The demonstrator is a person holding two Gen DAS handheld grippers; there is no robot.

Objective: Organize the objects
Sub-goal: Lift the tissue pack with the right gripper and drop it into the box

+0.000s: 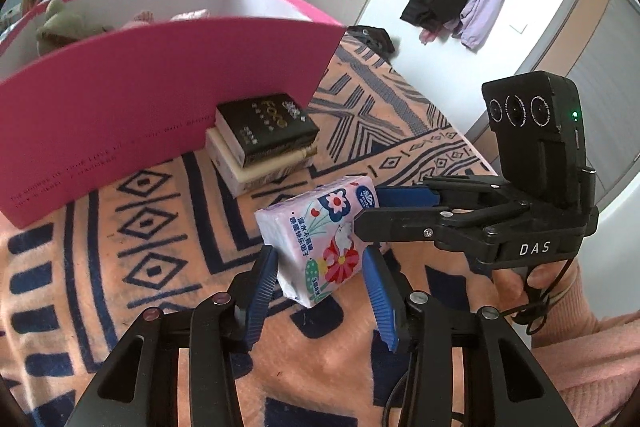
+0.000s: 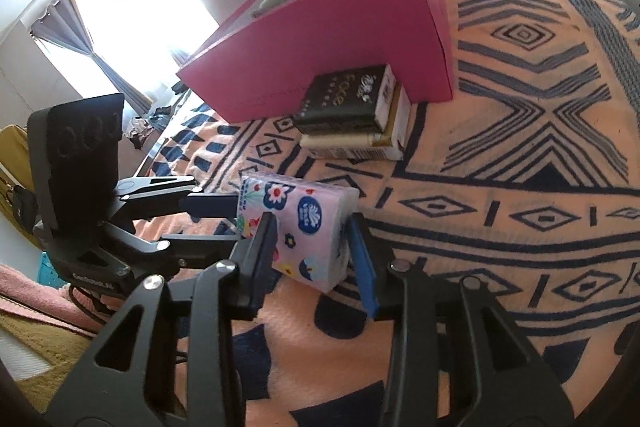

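Both grippers close on one pink flower-printed tissue pack (image 1: 320,239). From the left wrist, the left gripper (image 1: 320,267) pinches its near end between blue pads, while the right gripper (image 1: 384,207) grips its far right end, above the peach-and-navy patterned blanket (image 1: 120,267). From the right wrist, the pack sits near two stacked books (image 2: 352,115) against a magenta cardboard box (image 2: 340,39).

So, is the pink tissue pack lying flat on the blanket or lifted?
Lifted and tilted: the tissue pack hangs above the blanket, one corner down, both grippers at its sides.
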